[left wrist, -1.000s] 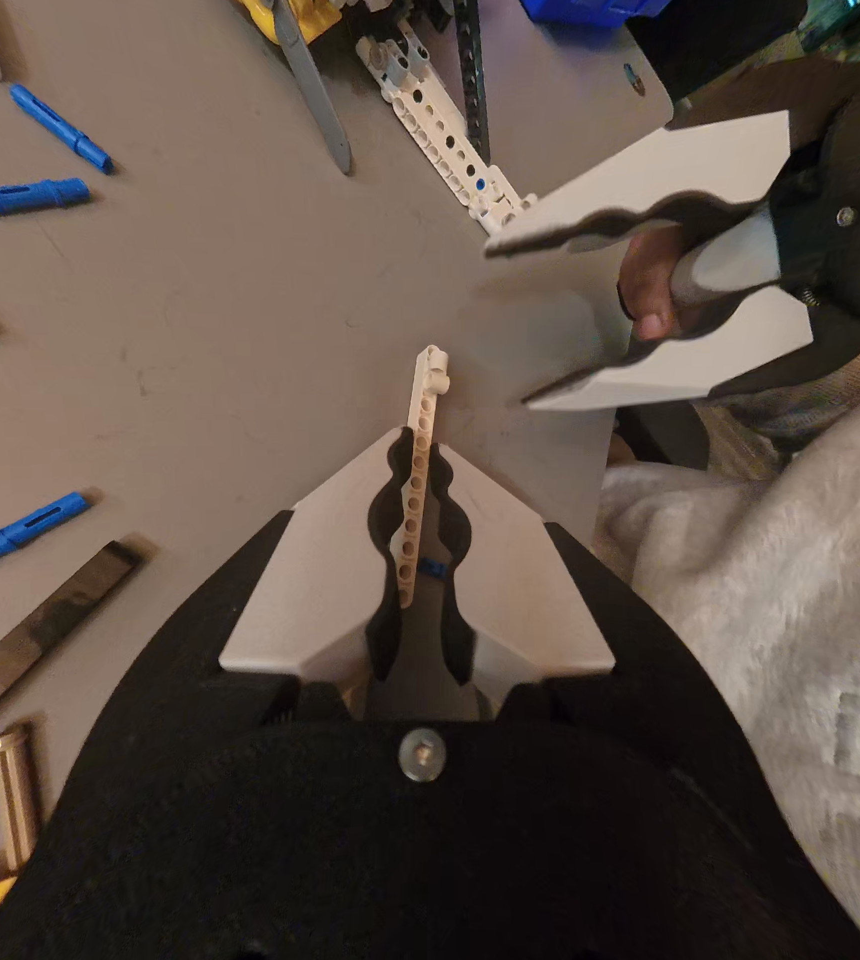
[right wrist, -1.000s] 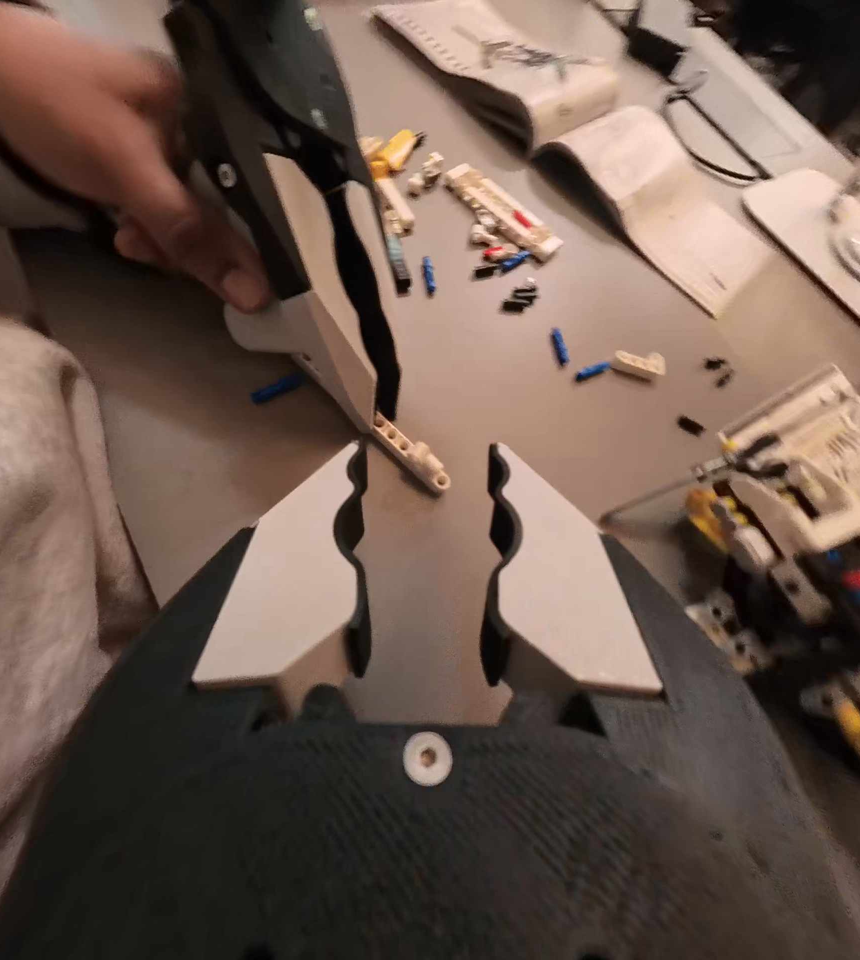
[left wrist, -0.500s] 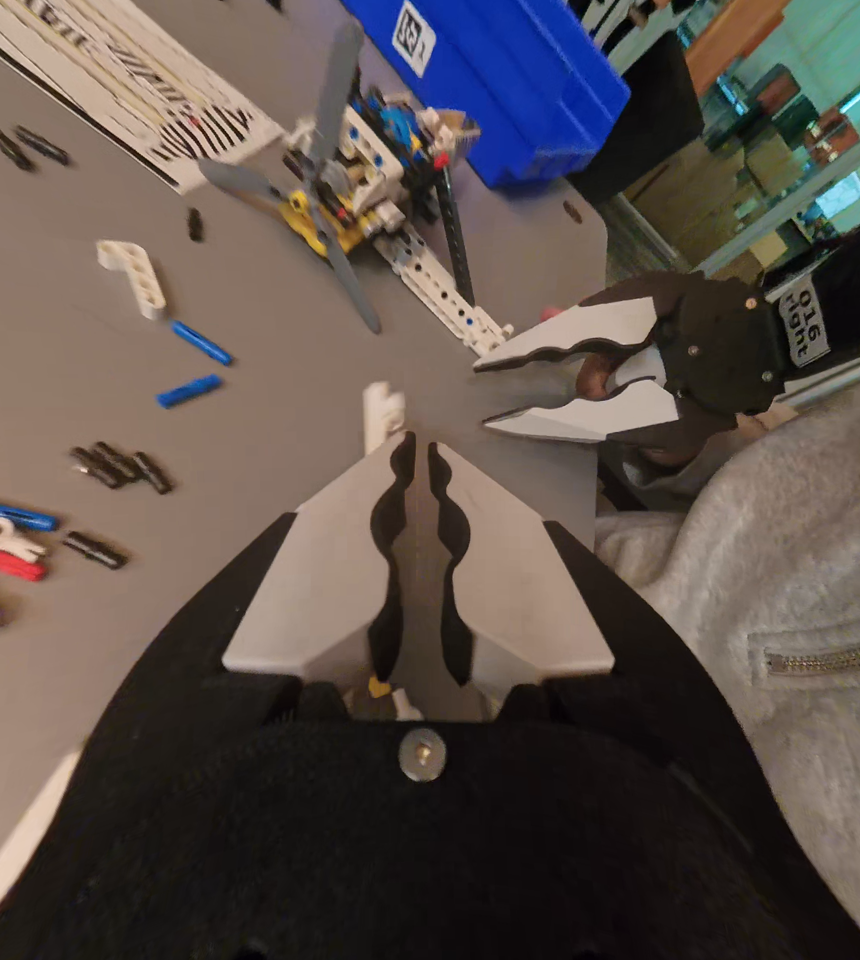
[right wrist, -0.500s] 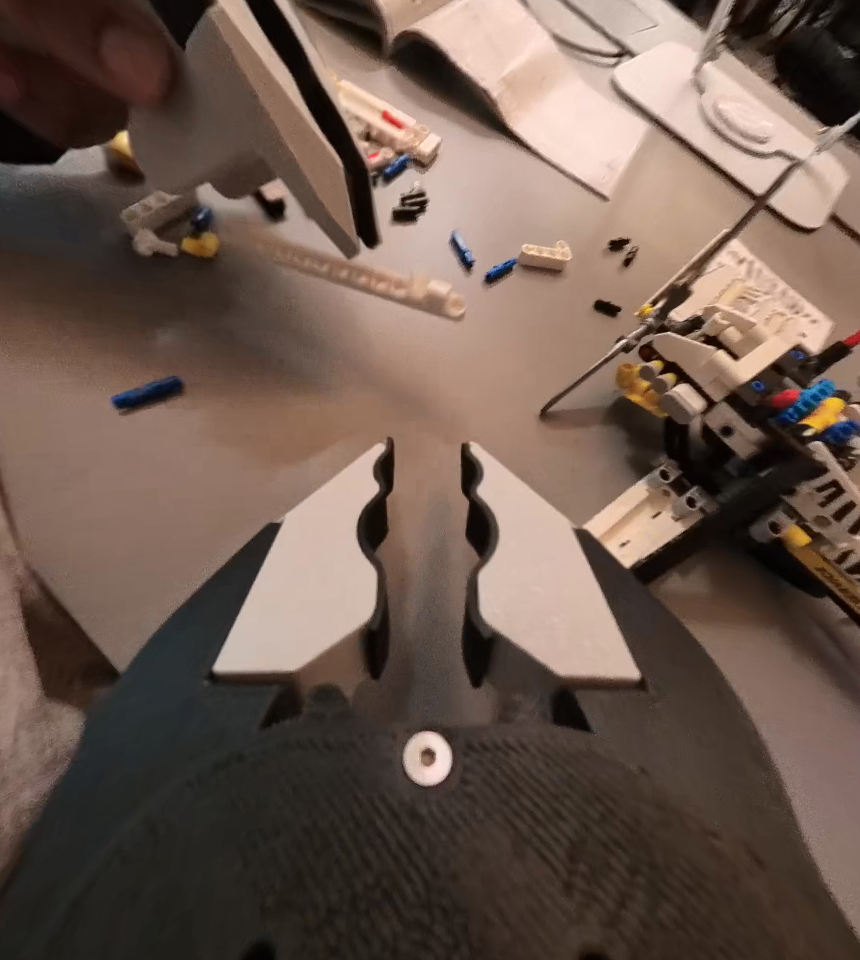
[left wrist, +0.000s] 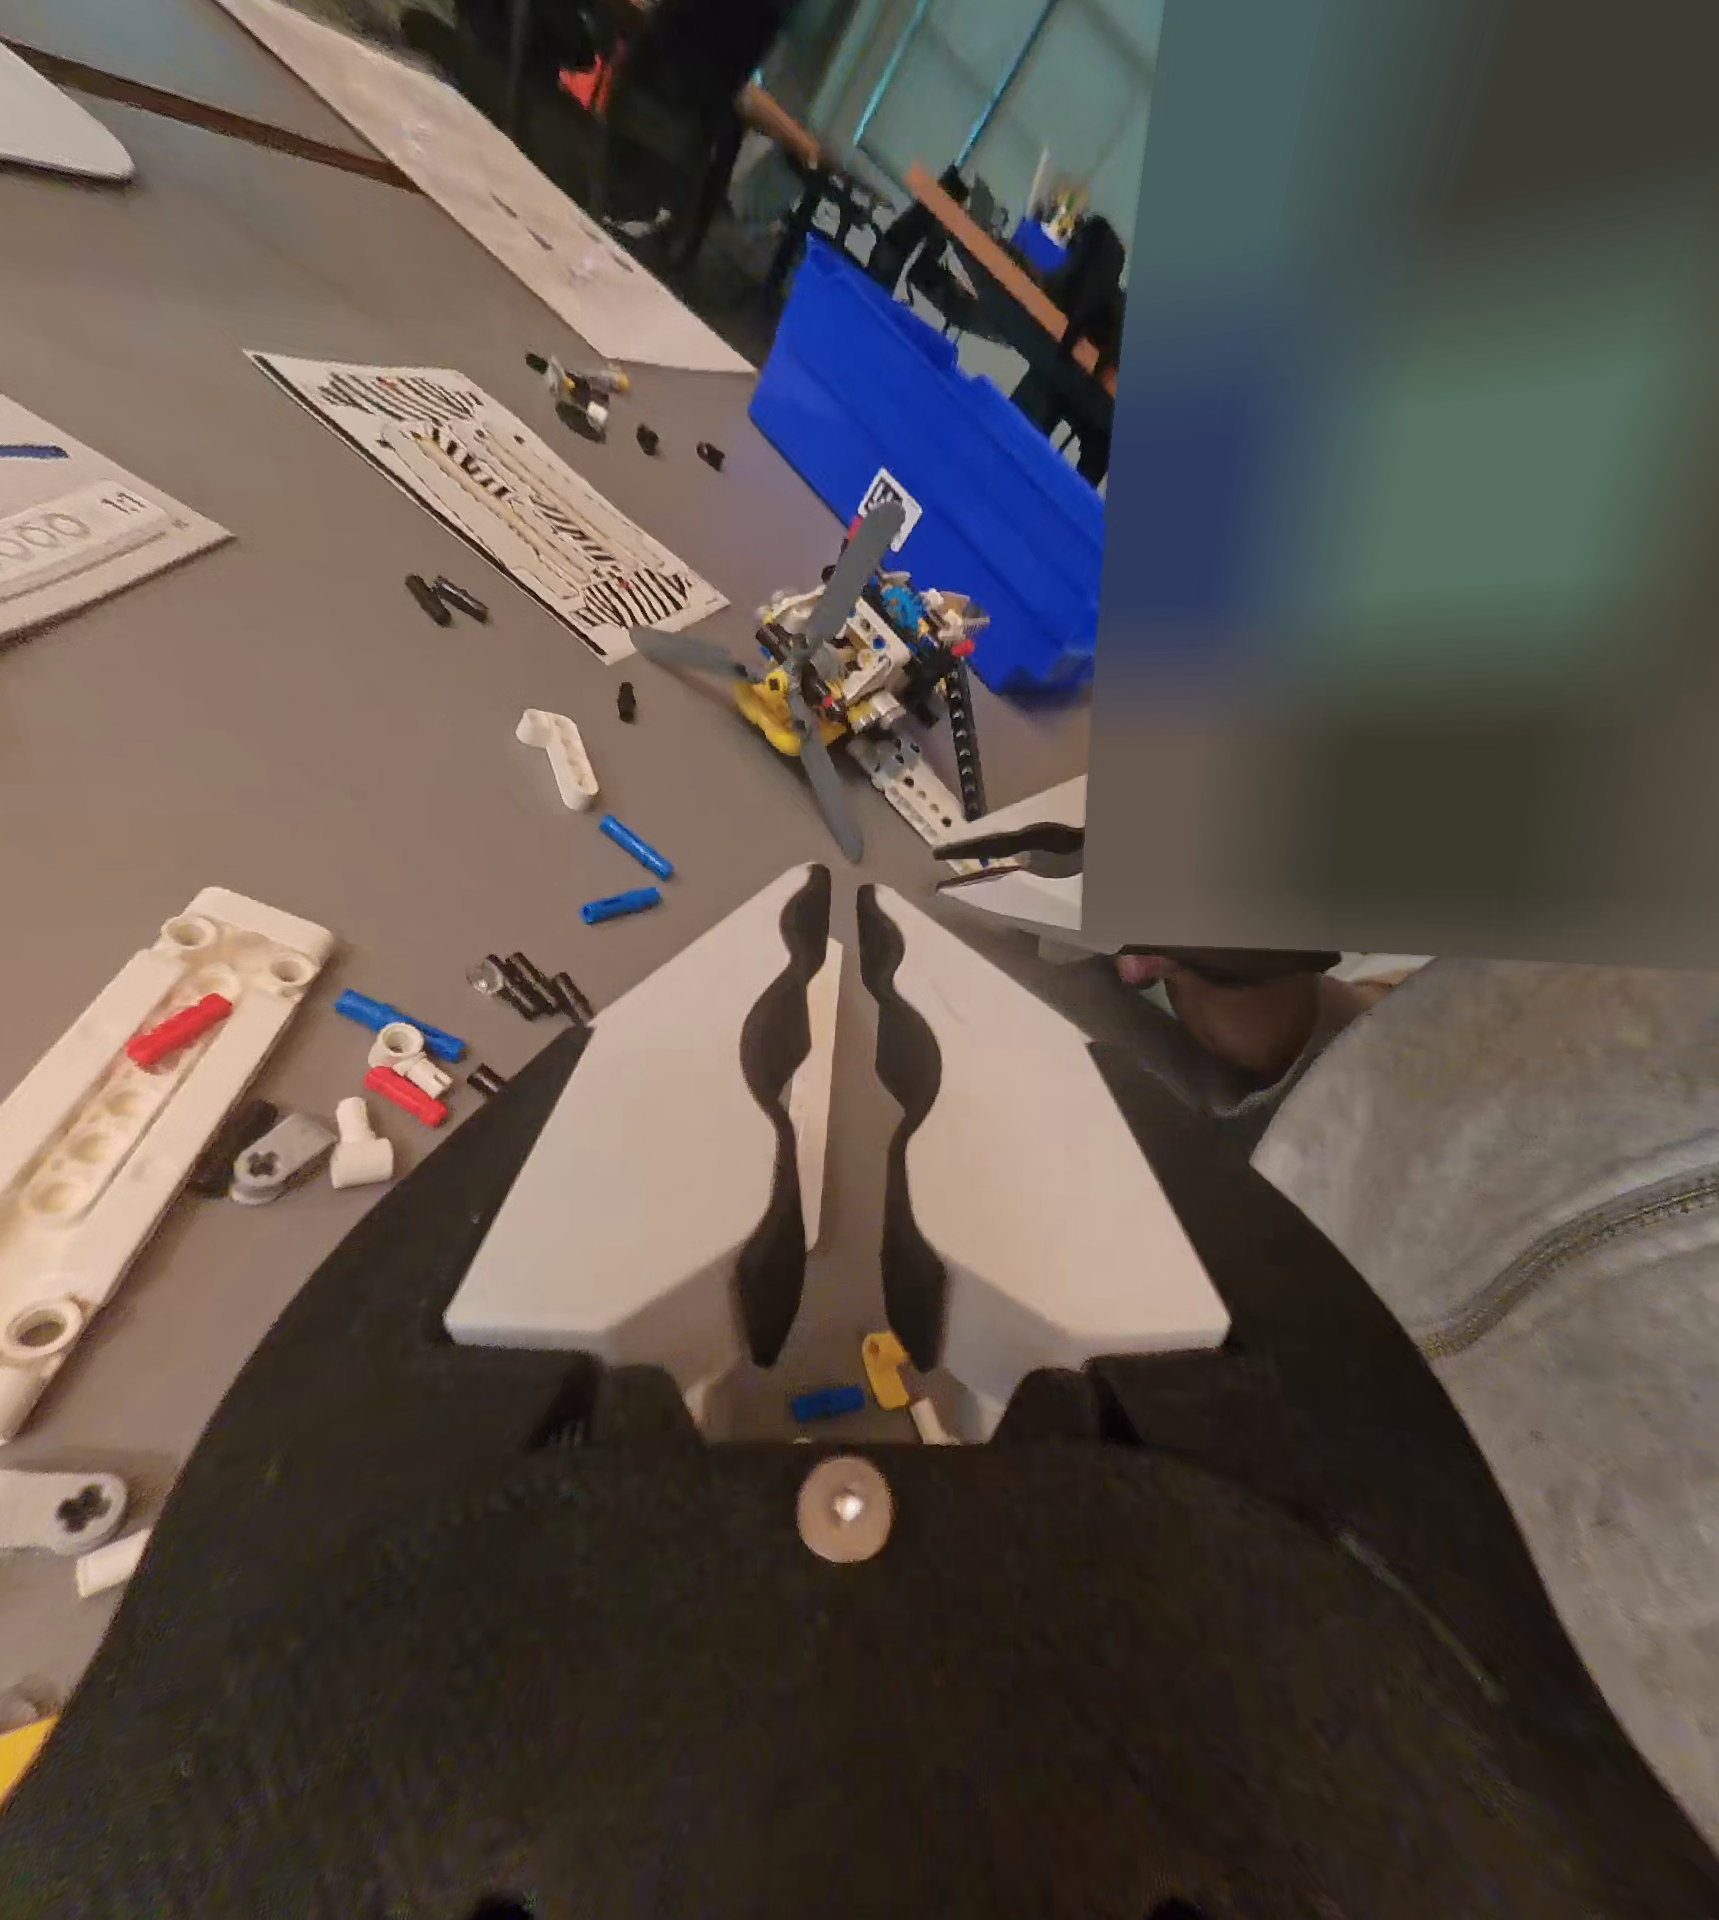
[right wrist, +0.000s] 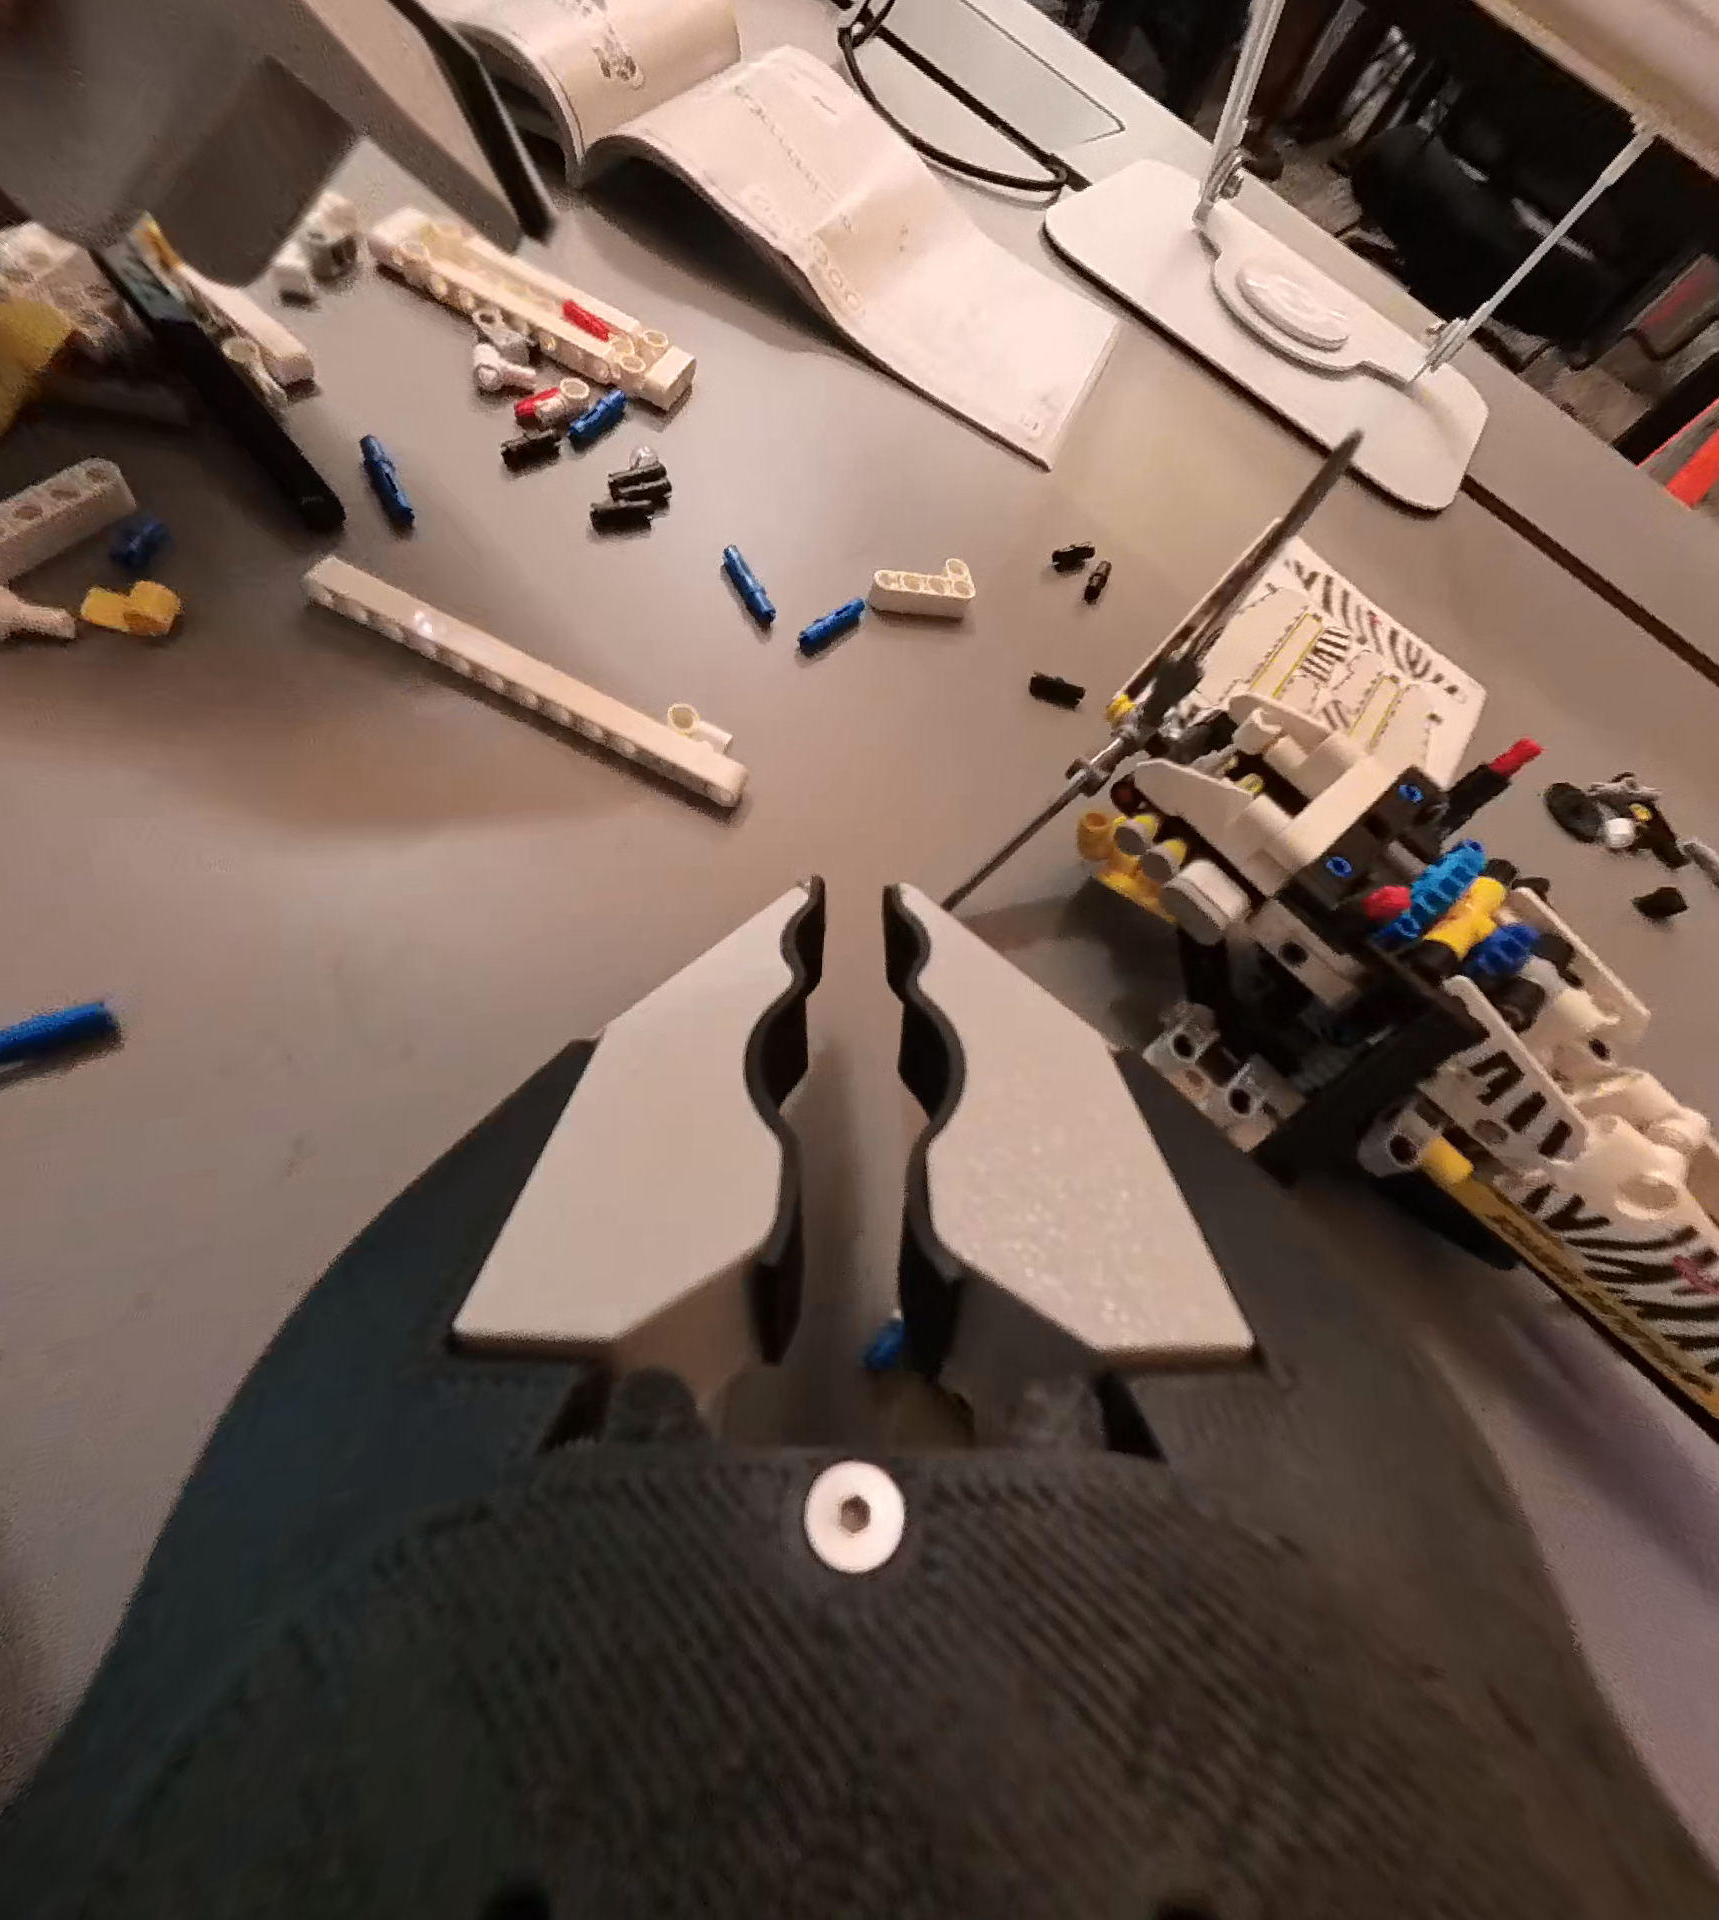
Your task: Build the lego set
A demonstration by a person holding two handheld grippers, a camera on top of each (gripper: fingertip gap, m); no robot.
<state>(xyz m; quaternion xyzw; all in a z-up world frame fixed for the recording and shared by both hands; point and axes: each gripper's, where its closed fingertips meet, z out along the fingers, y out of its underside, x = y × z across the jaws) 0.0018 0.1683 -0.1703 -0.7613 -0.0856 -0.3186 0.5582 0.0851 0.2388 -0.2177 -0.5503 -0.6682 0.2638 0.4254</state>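
Observation:
A partly built model with grey propeller blades [left wrist: 834, 665] stands on the grey table; in the right wrist view it [right wrist: 1354, 935] is just right of my right gripper. A long white holed beam [right wrist: 522, 665] lies flat on the table, ahead and to the left of my right gripper [right wrist: 853, 894], which is empty with its jaws almost touching. My left gripper [left wrist: 842, 883] is raised above the table, jaws nearly together and holding nothing. It also shows at the top left of the right wrist view [right wrist: 481, 156], well away from the beam. The right gripper shows small in the left wrist view [left wrist: 943, 868].
Loose blue, black and red pins [left wrist: 626, 904] lie scattered, with a white L-piece [right wrist: 922, 592] and a white panel [left wrist: 96, 1132]. A sticker sheet [left wrist: 502, 499], an open booklet [right wrist: 834, 187], a blue bin [left wrist: 938, 468] and a white lamp base [right wrist: 1281, 301] stand farther back. A grey garment [left wrist: 1561, 1247] is at the right. The grippers' ends are close to 12 cm from one another. From either gripper's tips it is about 12 cm to the white L-piece [right wrist: 922, 592].
My left gripper let go of the long white beam, which now lies on the table, and lifted up and away. My right gripper's jaws closed from wide open and it drew back.

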